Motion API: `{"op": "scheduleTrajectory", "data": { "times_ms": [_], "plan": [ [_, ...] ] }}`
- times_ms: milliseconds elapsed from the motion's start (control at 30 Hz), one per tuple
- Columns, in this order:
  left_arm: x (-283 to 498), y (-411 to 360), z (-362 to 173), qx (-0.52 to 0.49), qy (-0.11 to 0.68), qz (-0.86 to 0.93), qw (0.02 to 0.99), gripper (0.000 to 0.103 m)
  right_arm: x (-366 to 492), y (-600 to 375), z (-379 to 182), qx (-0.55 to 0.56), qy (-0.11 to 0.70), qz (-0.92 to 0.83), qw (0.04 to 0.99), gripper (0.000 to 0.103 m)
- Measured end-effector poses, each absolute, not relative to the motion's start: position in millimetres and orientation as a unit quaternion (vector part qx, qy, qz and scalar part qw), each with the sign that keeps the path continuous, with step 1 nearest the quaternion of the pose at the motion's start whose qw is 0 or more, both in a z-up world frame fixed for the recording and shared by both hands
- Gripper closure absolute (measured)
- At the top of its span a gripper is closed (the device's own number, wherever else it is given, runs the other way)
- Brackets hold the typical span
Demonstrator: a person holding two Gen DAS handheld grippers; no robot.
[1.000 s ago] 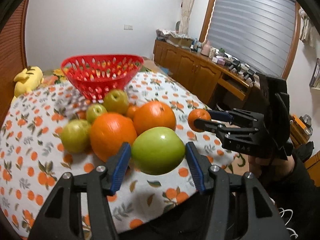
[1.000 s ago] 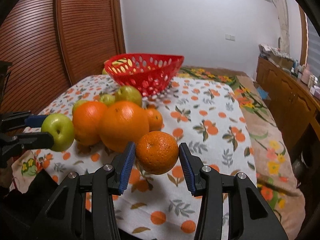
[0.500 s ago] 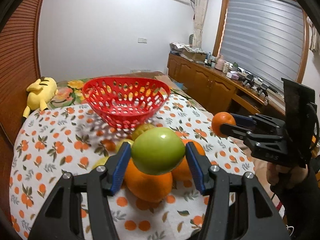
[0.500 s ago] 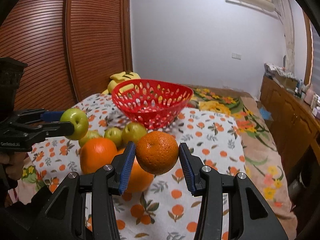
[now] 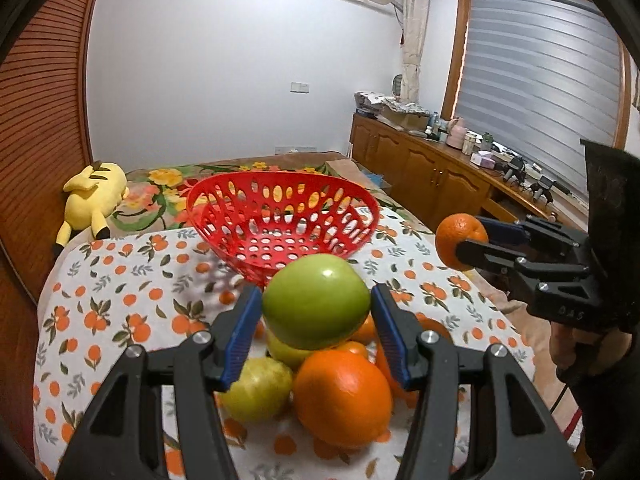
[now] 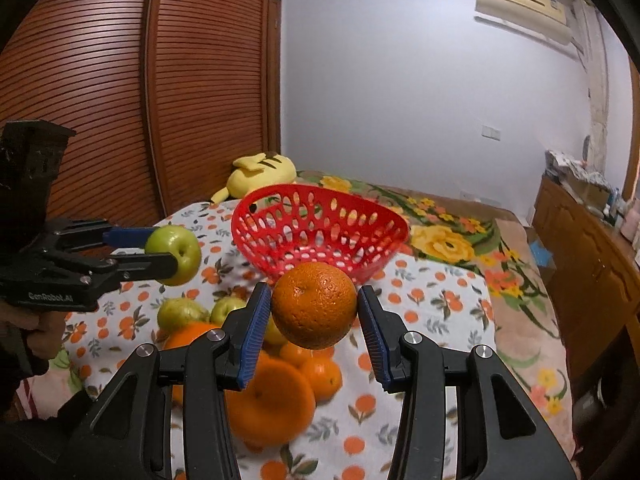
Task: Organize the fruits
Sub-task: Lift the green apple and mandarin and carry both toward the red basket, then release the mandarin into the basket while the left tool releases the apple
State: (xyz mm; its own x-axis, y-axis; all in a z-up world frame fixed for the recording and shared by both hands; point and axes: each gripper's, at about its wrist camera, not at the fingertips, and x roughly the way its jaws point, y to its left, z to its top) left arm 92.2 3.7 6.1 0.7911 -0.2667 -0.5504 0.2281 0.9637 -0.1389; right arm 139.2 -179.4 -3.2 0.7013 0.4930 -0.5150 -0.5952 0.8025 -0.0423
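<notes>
My left gripper [image 5: 316, 322] is shut on a green apple [image 5: 316, 300], held in the air above the fruit pile. In the right wrist view that apple [image 6: 174, 254] shows at the left in the same gripper [image 6: 168, 252]. My right gripper [image 6: 314, 322] is shut on a small orange [image 6: 314, 304], also lifted; the left wrist view shows this orange [image 5: 460, 238] at the right. An empty red basket [image 5: 352, 196] [image 6: 256, 204] stands just beyond both fruits. Below lie large oranges [image 5: 342, 396] [image 6: 268, 400] and green apples [image 5: 256, 390] [image 6: 182, 314].
The fruit lies on an orange-print cloth [image 5: 120, 300] over a bed. A yellow plush toy [image 5: 92, 200] lies behind the basket at the left. A slatted wooden wardrobe [image 6: 120, 100] stands at the left; wooden cabinets [image 5: 420, 176] with clutter line the right wall.
Both grippers have risen and moved forward toward the red basket, each carrying its fruit. The fruit pile has dropped lower in both views and the basket looms larger.
</notes>
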Motion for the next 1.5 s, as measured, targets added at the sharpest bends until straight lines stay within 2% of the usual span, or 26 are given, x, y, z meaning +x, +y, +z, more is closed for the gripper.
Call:
{"op": "scheduleTrajectory", "data": {
  "times_ms": [633, 1067, 1133, 1500],
  "plan": [
    [186.8, 18.5, -15.4, -0.024, 0.323, -0.122, 0.938, 0.048, 239.9, -144.1, -28.8, -0.104, 0.305, 0.317, 0.892, 0.058],
    [213.6, 11.6, -21.7, -0.016, 0.333, -0.126, 0.934, 0.048, 256.4, -137.5, -41.7, -0.109, 0.322, 0.321, 0.884, 0.057],
    [215.9, 9.3, -23.1, -0.014, 0.334, -0.126, 0.934, 0.048, 255.9, -138.5, -39.2, -0.106, 0.316, 0.328, 0.884, 0.05],
    [228.3, 4.7, -29.6, -0.007, 0.347, -0.123, 0.93, 0.047, 244.2, -148.9, -23.2, -0.094, 0.299, 0.329, 0.891, 0.05]
  ]
}}
